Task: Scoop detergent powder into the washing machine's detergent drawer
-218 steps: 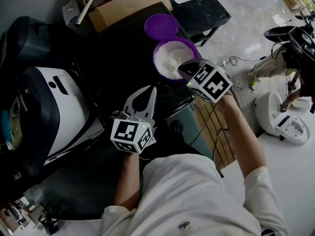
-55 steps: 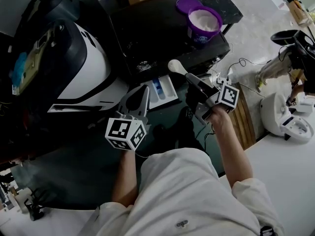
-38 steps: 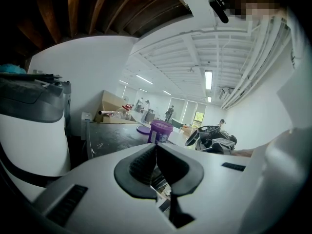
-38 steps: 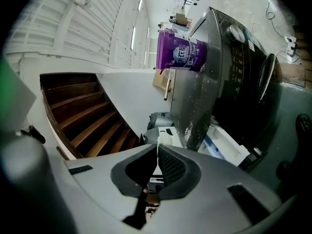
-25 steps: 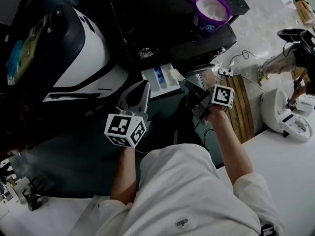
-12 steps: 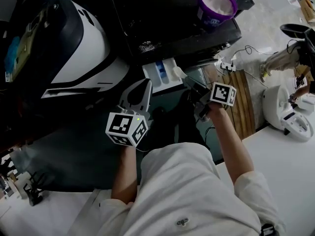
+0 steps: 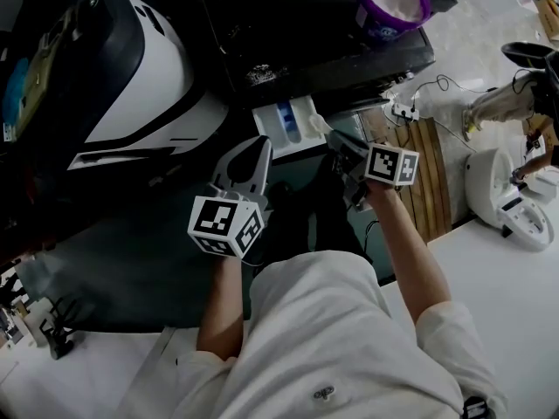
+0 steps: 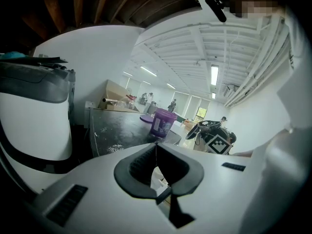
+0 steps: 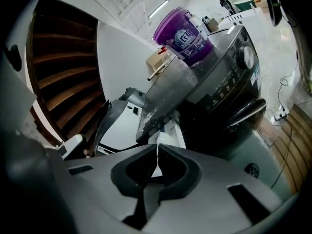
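Observation:
The white detergent drawer [image 7: 284,122] stands pulled out of the dark washing machine [image 7: 306,33], with a blue compartment in its middle. My right gripper [image 7: 339,140] is shut on the handle of a white scoop [image 7: 316,125], whose bowl hangs over the drawer's right end. In the right gripper view the jaws [image 9: 157,150] meet on a thin white strip, with the drawer [image 9: 173,129] just beyond. The purple powder tub [image 7: 395,0] sits open on the machine's top. My left gripper [image 7: 260,147] is shut and holds nothing, just in front of the drawer.
A white and dark appliance [image 7: 131,77] stands left of the machine. Spilled powder [image 7: 255,75] dots the machine's top. A wooden slatted board [image 7: 428,173] and cables lie on the floor at right. A cardboard box [image 8: 117,92] shows behind the machine.
The right gripper has carried the scoop from the purple tub down to the open drawer. Over the last second it edges closer to the drawer's right end. The left gripper stays put.

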### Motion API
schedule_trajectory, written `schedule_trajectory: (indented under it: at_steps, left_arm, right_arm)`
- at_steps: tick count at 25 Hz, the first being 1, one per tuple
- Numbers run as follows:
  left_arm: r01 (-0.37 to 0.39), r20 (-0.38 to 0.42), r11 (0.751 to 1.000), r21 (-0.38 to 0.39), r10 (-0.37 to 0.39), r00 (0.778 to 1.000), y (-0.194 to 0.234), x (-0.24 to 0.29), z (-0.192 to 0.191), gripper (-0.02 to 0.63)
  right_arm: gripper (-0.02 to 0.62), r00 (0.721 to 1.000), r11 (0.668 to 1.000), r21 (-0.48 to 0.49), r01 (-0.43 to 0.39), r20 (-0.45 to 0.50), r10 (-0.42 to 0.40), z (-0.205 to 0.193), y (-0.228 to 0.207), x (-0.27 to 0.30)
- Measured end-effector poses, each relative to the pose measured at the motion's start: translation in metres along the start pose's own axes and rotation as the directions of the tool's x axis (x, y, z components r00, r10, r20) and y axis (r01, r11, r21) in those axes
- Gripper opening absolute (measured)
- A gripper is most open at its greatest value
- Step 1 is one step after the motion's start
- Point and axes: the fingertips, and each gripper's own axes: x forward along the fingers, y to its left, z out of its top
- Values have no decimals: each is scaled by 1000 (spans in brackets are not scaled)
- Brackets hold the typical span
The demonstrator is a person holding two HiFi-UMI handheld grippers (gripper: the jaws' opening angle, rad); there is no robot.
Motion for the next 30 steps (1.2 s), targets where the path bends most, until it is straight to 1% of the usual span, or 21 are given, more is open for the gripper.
schedule_trajectory:
  at_steps: [5,8,12,15,18,22,24,28,30]
  left_arm:
    - [2,-1,1000,-5,-2,1000,1,3,0,20]
    - [-2,-2,1000,-6,2,1000,2,4,-1,20]
    - [-10,-1,1000,-11,10,1000,5,2,-2,20]
    - [-14,-1,1000,-13,14,1000,7,2,-2,20]
    - [-16,0,1000,-16,16,1000,9,1,-2,20]
    - [-17,1,1000,-18,17,1000,9,1,-1,20]
    - [-16,1,1000,-18,16,1000,9,1,-1,20]
    - [-16,0,1000,-19,16,1000,10,0,-2,20]
    - [-17,0,1000,-20,17,1000,10,-1,-2,20]
  right_arm:
    - [12,997,991,-128,50,-51,-57,-5,-2,7]
    - [12,991,975,-204,83,-84,-102,-10,-10,9]
    - [12,985,954,-284,99,-108,-134,-14,-11,12]
    - [12,980,927,-359,113,-115,-164,-14,-11,14]
    - [12,973,891,-436,124,-121,-195,-15,-10,16]
    - [12,967,848,-513,131,-123,-224,-15,-8,18]
    - [12,964,830,-541,135,-122,-237,-15,-7,19]
    - [12,960,816,-561,141,-123,-251,-17,-9,19]
    - [12,957,797,-586,147,-119,-263,-17,-10,20]
